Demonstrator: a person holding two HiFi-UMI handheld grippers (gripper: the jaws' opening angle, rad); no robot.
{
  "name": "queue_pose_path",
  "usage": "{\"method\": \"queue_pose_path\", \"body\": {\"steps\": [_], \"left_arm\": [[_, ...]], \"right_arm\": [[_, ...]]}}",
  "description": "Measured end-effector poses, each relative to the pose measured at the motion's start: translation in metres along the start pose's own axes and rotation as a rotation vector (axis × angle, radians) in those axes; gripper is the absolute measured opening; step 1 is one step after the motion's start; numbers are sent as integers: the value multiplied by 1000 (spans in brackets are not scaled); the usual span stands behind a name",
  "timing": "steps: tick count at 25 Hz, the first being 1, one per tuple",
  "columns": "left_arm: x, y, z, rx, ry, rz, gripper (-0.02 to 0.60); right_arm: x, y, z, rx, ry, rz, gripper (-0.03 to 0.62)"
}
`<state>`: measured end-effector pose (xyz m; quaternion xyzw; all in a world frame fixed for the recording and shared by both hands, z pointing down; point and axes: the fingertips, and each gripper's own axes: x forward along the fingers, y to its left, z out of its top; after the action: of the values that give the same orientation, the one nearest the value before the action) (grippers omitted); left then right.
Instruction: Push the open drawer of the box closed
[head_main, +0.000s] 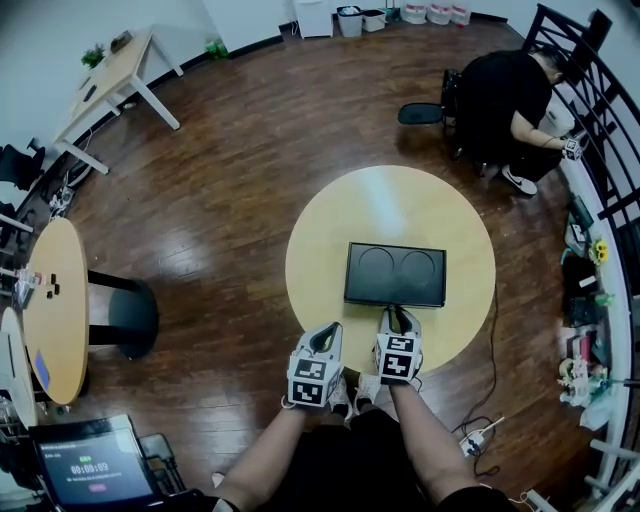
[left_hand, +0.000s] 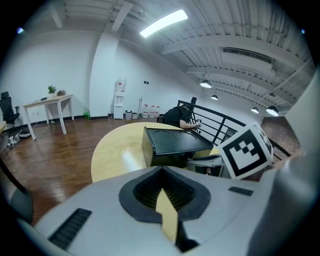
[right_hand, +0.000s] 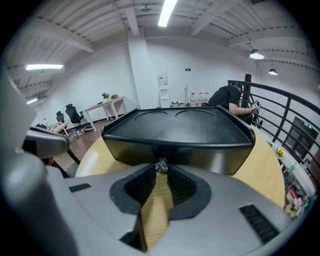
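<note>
A black box (head_main: 395, 273) with two round dents in its lid stands in the middle of the round yellow table (head_main: 330, 230). In the right gripper view its glossy front (right_hand: 175, 150) fills the frame, with a small metal drawer knob (right_hand: 161, 166) low in the centre. My right gripper (right_hand: 161, 172) is shut on that knob; in the head view its tips (head_main: 397, 312) touch the box's near face. The drawer front does not visibly stick out. My left gripper (head_main: 330, 328) hangs shut and empty over the table's near edge, left of the box (left_hand: 172, 142).
A person (head_main: 510, 95) sits bent over at the back right beside a black railing (head_main: 600, 130). A cable and power strip (head_main: 475, 435) lie on the wood floor near my right side. Another round table (head_main: 55, 300) and a screen (head_main: 90, 465) stand at the left.
</note>
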<state>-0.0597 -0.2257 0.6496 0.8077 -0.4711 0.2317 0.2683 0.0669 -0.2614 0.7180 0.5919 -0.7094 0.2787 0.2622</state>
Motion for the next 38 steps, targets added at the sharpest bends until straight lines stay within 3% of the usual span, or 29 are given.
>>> {"method": "queue_pose_path", "body": {"steps": [6, 20, 29, 38], "left_arm": [[2, -1, -2, 14, 5, -11, -3], [-5, -11, -1, -67, -15, -42, -3], [-39, -9, 32, -32, -89, -60, -3], [-48, -28, 29, -18, -119, -99, -3]], "right_arm": [[0, 0, 2, 2, -14, -7, 77], [11, 2, 1, -69, 16, -3, 78], [-10, 13, 8, -83, 24, -10, 78], [-48, 9, 8, -120, -19, -9, 75]]}}
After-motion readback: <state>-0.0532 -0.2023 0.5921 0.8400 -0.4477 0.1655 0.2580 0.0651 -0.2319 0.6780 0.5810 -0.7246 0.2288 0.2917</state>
